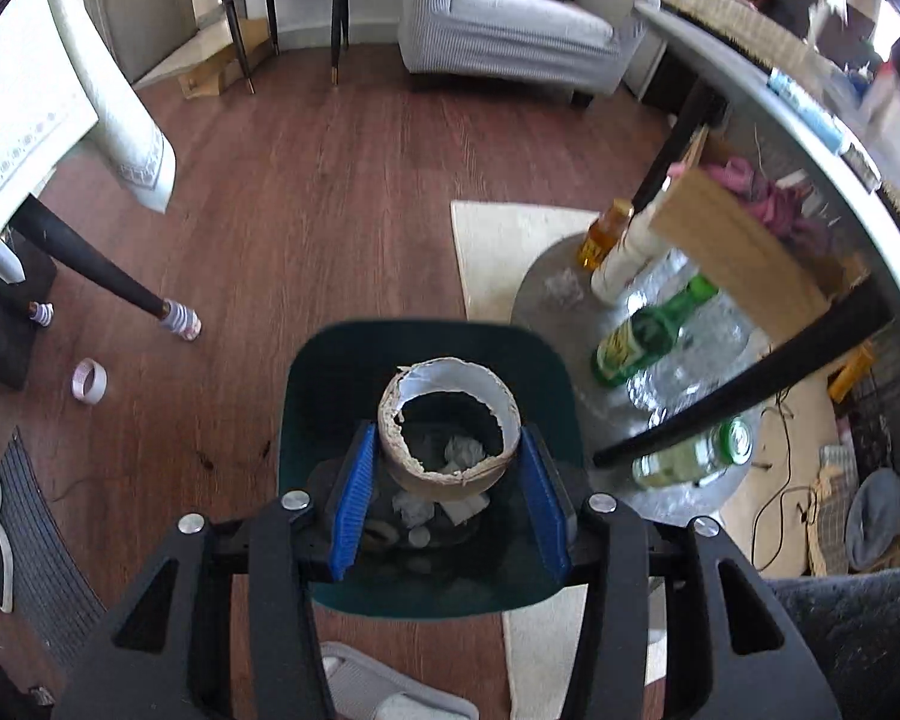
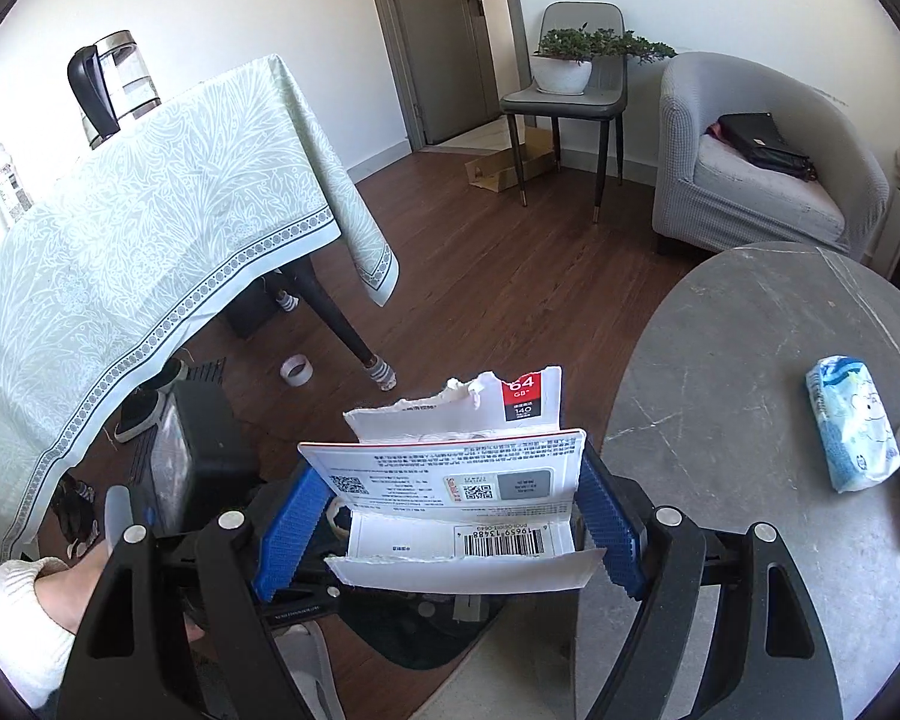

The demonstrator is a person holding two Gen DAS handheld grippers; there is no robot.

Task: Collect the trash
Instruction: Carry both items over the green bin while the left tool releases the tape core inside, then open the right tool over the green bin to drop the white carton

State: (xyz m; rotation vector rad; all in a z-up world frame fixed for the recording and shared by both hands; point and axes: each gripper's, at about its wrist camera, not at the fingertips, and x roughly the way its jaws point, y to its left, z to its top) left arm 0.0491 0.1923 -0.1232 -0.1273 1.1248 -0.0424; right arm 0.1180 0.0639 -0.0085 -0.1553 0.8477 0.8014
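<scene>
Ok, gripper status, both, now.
Left gripper: shut on the cardboard tape core, above the dark green bin.
Right gripper: shut on the torn memory card packaging.

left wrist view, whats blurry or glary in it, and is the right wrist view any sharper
Left wrist view: the cardboard tape core in the jaws is sharp over the dark green bin, while the right edge smears with motion blur and glare whitens the grey table edge. Right wrist view: evenly lit, print on the torn memory card package crisp; fisheye bends the door frame.
</scene>
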